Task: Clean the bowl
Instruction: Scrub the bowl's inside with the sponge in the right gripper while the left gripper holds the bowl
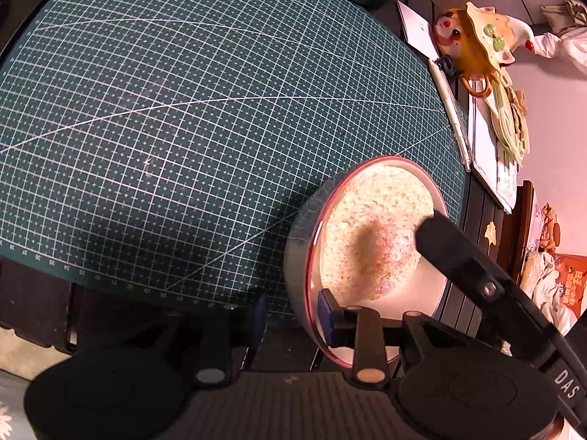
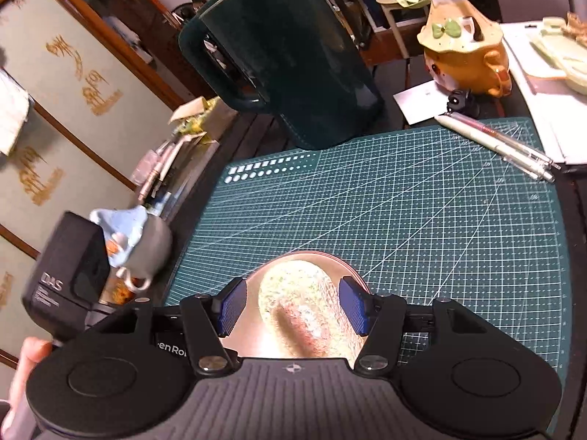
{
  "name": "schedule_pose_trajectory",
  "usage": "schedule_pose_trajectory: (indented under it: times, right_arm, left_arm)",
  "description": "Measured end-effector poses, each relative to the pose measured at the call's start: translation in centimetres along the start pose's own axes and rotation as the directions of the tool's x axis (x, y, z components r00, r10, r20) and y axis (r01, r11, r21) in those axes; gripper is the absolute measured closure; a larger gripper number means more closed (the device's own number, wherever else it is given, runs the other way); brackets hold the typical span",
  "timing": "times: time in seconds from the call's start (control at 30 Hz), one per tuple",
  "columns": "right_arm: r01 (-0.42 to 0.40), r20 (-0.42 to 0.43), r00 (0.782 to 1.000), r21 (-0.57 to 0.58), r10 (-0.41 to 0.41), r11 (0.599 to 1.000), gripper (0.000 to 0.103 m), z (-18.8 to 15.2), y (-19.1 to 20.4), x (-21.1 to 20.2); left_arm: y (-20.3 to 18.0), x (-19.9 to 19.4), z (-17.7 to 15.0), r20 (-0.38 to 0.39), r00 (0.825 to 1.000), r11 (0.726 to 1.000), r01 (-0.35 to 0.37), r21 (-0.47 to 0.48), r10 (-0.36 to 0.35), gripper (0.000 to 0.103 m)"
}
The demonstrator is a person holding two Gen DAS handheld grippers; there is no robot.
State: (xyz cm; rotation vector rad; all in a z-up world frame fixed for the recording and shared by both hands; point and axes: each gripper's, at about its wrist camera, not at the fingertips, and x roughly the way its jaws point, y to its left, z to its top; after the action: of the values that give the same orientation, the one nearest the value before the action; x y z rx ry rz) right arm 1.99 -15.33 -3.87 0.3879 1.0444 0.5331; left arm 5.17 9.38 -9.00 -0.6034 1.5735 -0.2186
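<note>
Bowl (image 1: 299, 242): it is being held tipped up on its side at the near right edge of the green mat (image 1: 183, 110), which is lying on the counter (image 1: 477, 227). Its open side is being turned toward the right tool.
Pad in bowl: a pale, bumpy sponge (image 1: 367, 227) is being pressed against the inside of the bowl.
Left tool (image 1: 293, 308): one blue finger is being kept inside the rim. The other finger is dim, on the outside. The bowl wall is being pinched between them, it seems.
Right tool (image 2: 295, 304): its two blue fingers are being held apart with the sponge between them. Whether the sponge is being squeezed cannot be told.
How the bowl is likely handling: it is looking hard, smooth and shiny, so it is probably being felt as stiff and slippery. It may break if it is dropped.
Where to hold: the rim is being used as the best place, with one finger inside and one outside.
How the sponge is likely handling: it is looking soft and light, so it is probably being squashed easily.
Care: the grip on the rim is being tested each time the sponge is pushed, so the bowl could slip.
</note>
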Motion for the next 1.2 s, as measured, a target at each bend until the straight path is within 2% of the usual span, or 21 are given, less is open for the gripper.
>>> schedule_pose_trajectory:
  times: [0.07,0.17,0.23,0.37,0.4,0.43,0.5,0.67,0.73,0.8,0.87,0.97,1.0,1.1,1.2]
  right_arm:
    - [-0.023,-0.020,1.000,0.014,0.024,1.000,0.048,0.2,-0.4,-0.3]
    - [-0.016,-0.022,1.000,-0.035,0.015,0.999,0.048,0.1,-0.2,-0.1]
    - [0.016,-0.008,1.000,-0.096,-0.017,0.995,0.048,-0.1,0.6,0.1]
    - [0.113,0.022,0.994,-0.279,-0.112,0.953,0.050,-1.1,2.9,1.1]
    - [0.125,0.028,0.992,-0.305,-0.123,0.944,0.055,-1.2,3.3,1.3]
    - [0.115,0.017,0.993,-0.288,-0.115,0.951,0.060,-1.2,3.1,1.5]
    - [0.113,-0.003,0.993,-0.245,-0.118,0.963,0.077,-1.0,2.4,2.0]
    - [0.093,0.018,0.996,-0.225,-0.092,0.970,0.088,-0.6,2.5,0.4]
    - [0.109,0.060,0.993,-0.221,-0.099,0.969,0.088,-0.5,2.9,-0.7]
    - [0.153,0.136,0.983,-0.232,-0.124,0.961,0.089,-0.5,3.5,-2.2]
    - [0.188,0.170,0.975,-0.263,-0.146,0.946,0.089,-0.7,4.0,-2.7]
    - [0.259,0.164,0.964,-0.399,-0.209,0.880,0.089,-1.6,5.9,-1.9]
    - [0.258,0.142,0.966,-0.422,-0.218,0.869,0.089,-1.9,6.1,-1.4]
    - [0.240,0.076,0.970,-0.451,-0.231,0.860,0.089,-2.4,6.4,-0.1]
    - [0.223,0.067,0.974,-0.433,-0.216,0.874,0.089,-2.5,5.9,0.2]
  left_arm:
    - [0.4,-0.3,-0.1,0.000,1.000,1.000,0.003,-0.009,-0.003,0.073]
    - [1.1,-0.8,-0.2,0.000,1.000,1.000,0.006,-0.019,-0.006,0.073]
    - [1.4,-1.2,-0.2,0.001,1.000,1.000,0.009,-0.022,-0.009,0.073]
    - [2.4,-1.9,-0.3,0.005,1.000,0.999,0.018,-0.041,-0.017,0.074]
    - [2.6,-2.1,-0.3,0.005,1.000,0.999,0.019,-0.040,-0.018,0.074]
    - [2.6,-2.2,-0.4,0.006,1.000,0.999,0.016,-0.038,-0.016,0.073]
    - [2.7,-2.4,-0.5,0.008,1.000,0.999,0.012,-0.035,-0.012,0.074]
    - [2.1,-1.8,-0.3,0.012,1.000,0.999,0.007,-0.042,-0.007,0.074]
    - [1.4,-1.1,-0.2,0.014,1.000,0.999,0.003,-0.050,-0.002,0.075]
    - [0.9,-0.7,-0.2,0.018,1.000,0.998,-0.008,-0.055,0.009,0.075]
    - [0.4,-0.4,-0.1,0.019,1.000,0.999,-0.021,-0.050,0.022,0.075]
    - [-1.2,1.1,0.1,0.024,0.999,0.999,-0.029,-0.037,0.030,0.075]
    - [-1.7,1.5,0.1,0.026,0.999,0.999,-0.031,-0.032,0.032,0.075]
    - [-2.1,2.1,0.1,0.035,0.999,0.999,-0.023,-0.031,0.024,0.075]
    - [-1.9,2.1,-0.5,0.057,0.998,0.999,-0.012,-0.043,0.015,0.073]
